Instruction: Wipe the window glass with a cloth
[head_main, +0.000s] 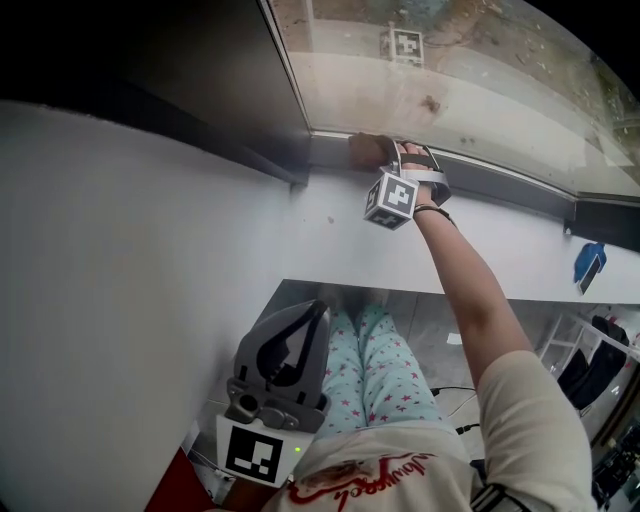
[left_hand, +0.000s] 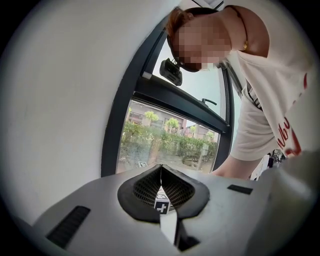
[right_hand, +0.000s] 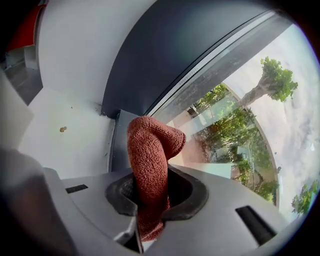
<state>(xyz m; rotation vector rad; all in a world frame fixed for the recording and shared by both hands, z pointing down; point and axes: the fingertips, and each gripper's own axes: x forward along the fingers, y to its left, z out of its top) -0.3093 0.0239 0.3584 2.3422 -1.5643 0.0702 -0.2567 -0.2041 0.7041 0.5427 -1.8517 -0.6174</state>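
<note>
A: Left tool (head_main: 316, 308)?
B: Jaws together, nothing between them; it hangs low, well back from the window glass (head_main: 480, 70); idle, I'd say.
A: Right tool (right_hand: 150, 202)?
B: Clamped on the rust-red cloth (right_hand: 150, 150); the free end juts ahead of its tips at the pane's lower corner, beside the dark frame (right_hand: 150, 65); wiping looks barely begun; next, press flat, sweep sideways.

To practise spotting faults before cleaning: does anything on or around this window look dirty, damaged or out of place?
A dark smudge stands out on the hazy window glass, near the cloth in the right tongs. Nothing else looks odd.
</note>
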